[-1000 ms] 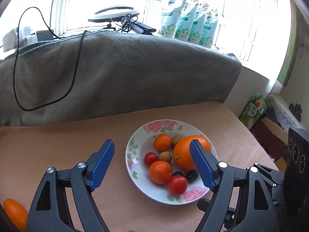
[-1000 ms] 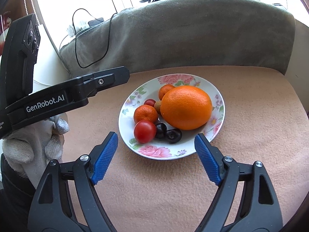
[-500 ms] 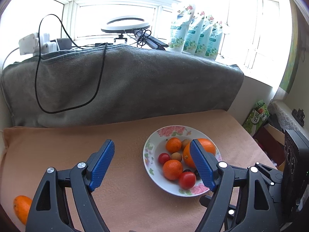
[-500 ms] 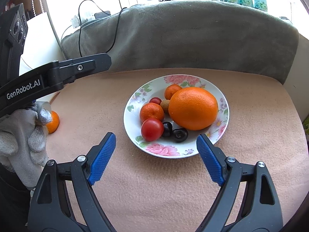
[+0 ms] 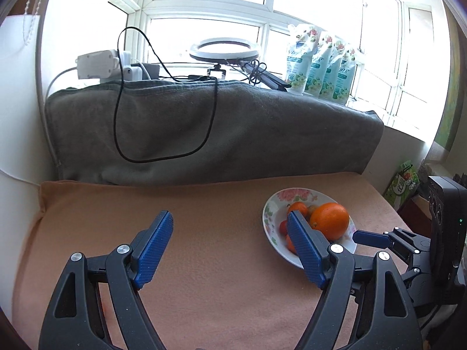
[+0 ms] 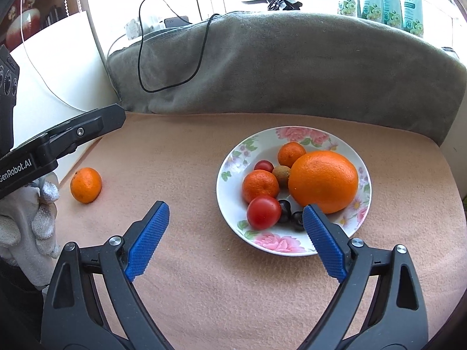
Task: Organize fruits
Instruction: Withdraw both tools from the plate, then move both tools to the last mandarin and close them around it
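Fruit is nearly all gathered: the plate holds 1 big orange, 2 mandarins, 2 tomatoes, a small brown fruit and 2 dark ones. 1 mandarin lies alone on the cloth, well apart from the plate at its 9 o'clock, near the cloth's left edge. By my reading, that stray is the 1 piece left to bring in, so the job looks close to done.

The right gripper hangs above the cloth at the plate's 7 o'clock, fingers spread wide with nothing between them. The left gripper also stands wide open and empty over bare cloth, the plate at its 2 o'clock; from the right wrist view its black arm sits just above the stray mandarin, so it seems the better placed of the 2 to fetch it.

The surface is a soft peach cloth, likely to give a little under a pressing finger. A grey blanket rises at 12 o'clock with a black cable looped over it. Behind are bright windows, a ring light, chargers and 4 pouches on the sill.
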